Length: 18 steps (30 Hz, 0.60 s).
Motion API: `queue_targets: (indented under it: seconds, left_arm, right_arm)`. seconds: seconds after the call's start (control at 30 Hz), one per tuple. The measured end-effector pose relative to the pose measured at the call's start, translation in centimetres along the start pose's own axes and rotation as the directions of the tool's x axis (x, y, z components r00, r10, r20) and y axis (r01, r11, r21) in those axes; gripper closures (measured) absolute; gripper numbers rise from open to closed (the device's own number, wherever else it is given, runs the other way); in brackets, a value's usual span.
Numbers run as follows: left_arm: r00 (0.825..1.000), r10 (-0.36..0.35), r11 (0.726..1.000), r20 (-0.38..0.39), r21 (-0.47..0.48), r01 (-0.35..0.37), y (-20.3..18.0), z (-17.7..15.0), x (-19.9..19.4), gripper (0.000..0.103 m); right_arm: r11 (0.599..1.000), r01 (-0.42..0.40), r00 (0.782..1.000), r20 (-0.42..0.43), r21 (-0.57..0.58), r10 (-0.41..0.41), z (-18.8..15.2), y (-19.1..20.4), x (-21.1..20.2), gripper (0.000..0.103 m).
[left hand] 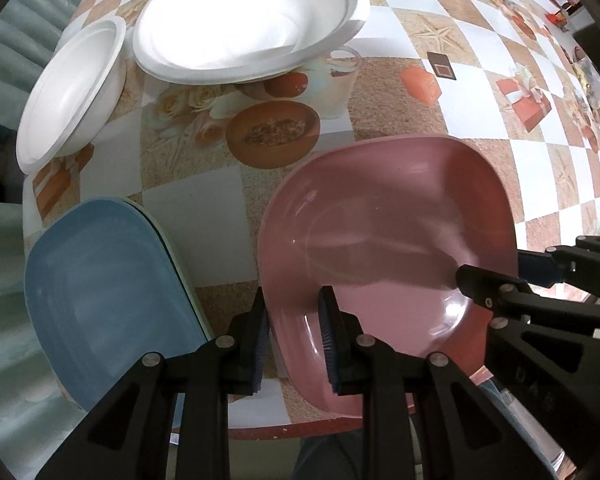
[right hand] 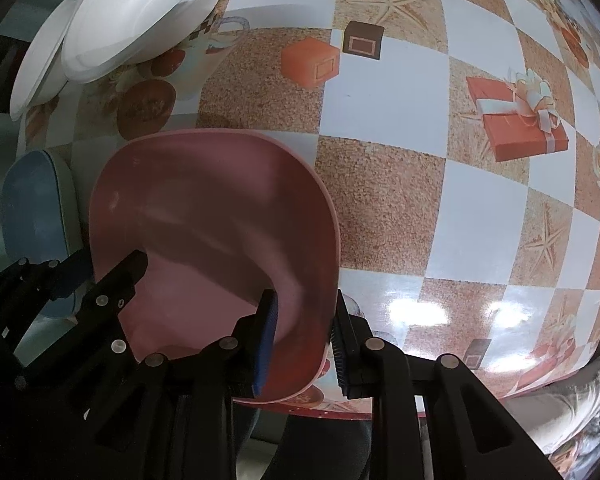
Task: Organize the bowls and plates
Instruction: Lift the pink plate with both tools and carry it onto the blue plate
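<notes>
A pink square plate (left hand: 388,240) lies near the table's front edge; it also shows in the right wrist view (right hand: 212,216). My left gripper (left hand: 294,312) straddles its left rim, one finger inside and one outside, jaws apart with a gap. My right gripper (right hand: 305,312) straddles its right rim the same way and shows in the left wrist view (left hand: 496,280). A blue plate (left hand: 108,292) lies on a pale green one at the left. White foam plates (left hand: 244,20) and a white foam bowl (left hand: 72,92) sit at the back left.
The table (right hand: 440,208) has a checkered cloth with printed gift boxes, starfish and fruit. Its red front edge (left hand: 300,430) is just below the grippers. A pale green cushioned seat (left hand: 16,52) lies beyond the left edge. Clutter sits at the far right (left hand: 596,92).
</notes>
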State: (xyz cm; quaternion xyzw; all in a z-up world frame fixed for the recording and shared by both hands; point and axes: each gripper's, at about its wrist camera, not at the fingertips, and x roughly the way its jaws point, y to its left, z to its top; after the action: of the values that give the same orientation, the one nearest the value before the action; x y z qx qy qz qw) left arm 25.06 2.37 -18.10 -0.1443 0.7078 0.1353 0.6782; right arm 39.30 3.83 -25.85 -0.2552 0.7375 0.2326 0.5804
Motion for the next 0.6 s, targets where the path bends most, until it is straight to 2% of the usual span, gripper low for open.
queue_targets:
  seconds: [0.6]
  left_arm:
    - [1.000, -0.006, 1.000, 0.010, 0.014, 0.006, 0.5, -0.3, 0.8, 0.077]
  right_arm:
    - [1.000, 0.011, 1.000, 0.003, 0.005, -0.011, -0.4, 0.2, 0.4, 0.076]
